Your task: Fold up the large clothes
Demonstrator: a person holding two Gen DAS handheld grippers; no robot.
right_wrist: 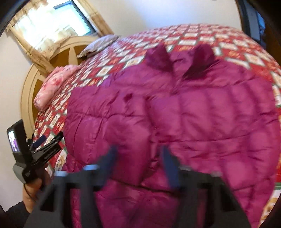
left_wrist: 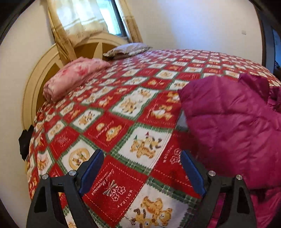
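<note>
A magenta puffer jacket [right_wrist: 193,114] lies spread on the bed, collar toward the far side, with one sleeve folded across its front. My right gripper [right_wrist: 139,150] hovers over the jacket's near part. It is blurred, its fingers stand apart, and fabric shows in the gap with nothing pinched. My left gripper [left_wrist: 141,154] is open over the bare bedspread, just left of the jacket [left_wrist: 228,122], with nothing between its fingers. In the right wrist view the left gripper [right_wrist: 43,140] appears at the left edge, held by a hand [right_wrist: 33,191].
A red, white and green teddy-bear bedspread [left_wrist: 123,122] covers the bed. A folded pink blanket [left_wrist: 73,77] and a grey pillow [left_wrist: 126,50] lie by the arched headboard [left_wrist: 35,84]. A curtained window [left_wrist: 105,15] is behind. A dark object [left_wrist: 25,142] sits at the bed's left edge.
</note>
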